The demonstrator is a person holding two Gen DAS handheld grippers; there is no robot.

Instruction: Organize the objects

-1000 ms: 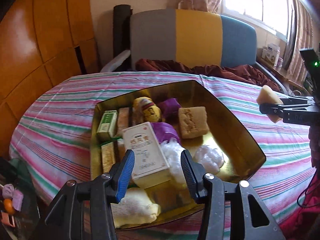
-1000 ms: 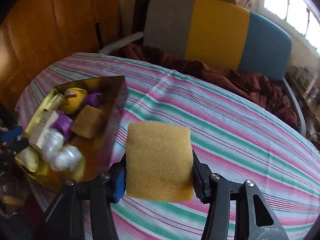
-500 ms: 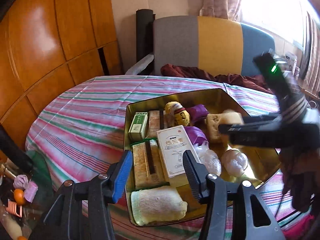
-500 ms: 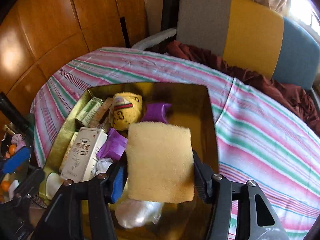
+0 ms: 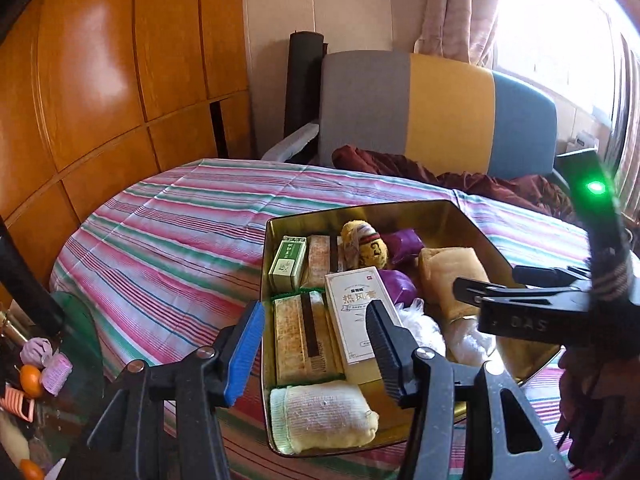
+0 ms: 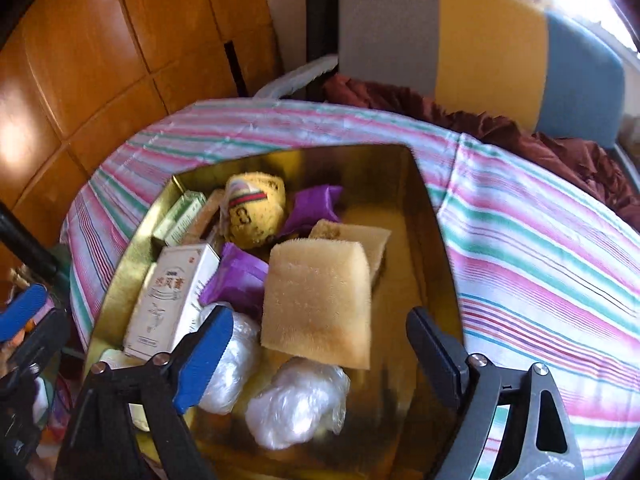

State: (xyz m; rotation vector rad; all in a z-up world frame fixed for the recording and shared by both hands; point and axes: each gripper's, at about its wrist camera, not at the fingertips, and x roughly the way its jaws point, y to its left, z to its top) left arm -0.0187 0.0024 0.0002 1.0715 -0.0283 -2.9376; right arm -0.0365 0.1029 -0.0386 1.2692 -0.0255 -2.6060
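The right gripper [image 6: 320, 354] has just been opening, so its jaws are wide and off the yellow foam sponge block [image 6: 318, 300], which sits tilted in the gold metal tray [image 6: 436, 280] on another sponge. It could slide off. The left gripper [image 5: 316, 350] hovers half-open, empty.

A glossy, mirror-like gold metal tray [image 6: 436, 248] is seen at the frame's centre on a matt striped cloth tabletop cover [image 6: 540, 248]. In it, a rough, porous yellow sponge block [image 6: 320, 300], crinkled shiny clear plastic bundles [image 6: 296, 404] and a smooth white cardboard box [image 6: 168, 300] are shown. Polished orange wood panelling [image 6: 100, 40] is seen at upper left.
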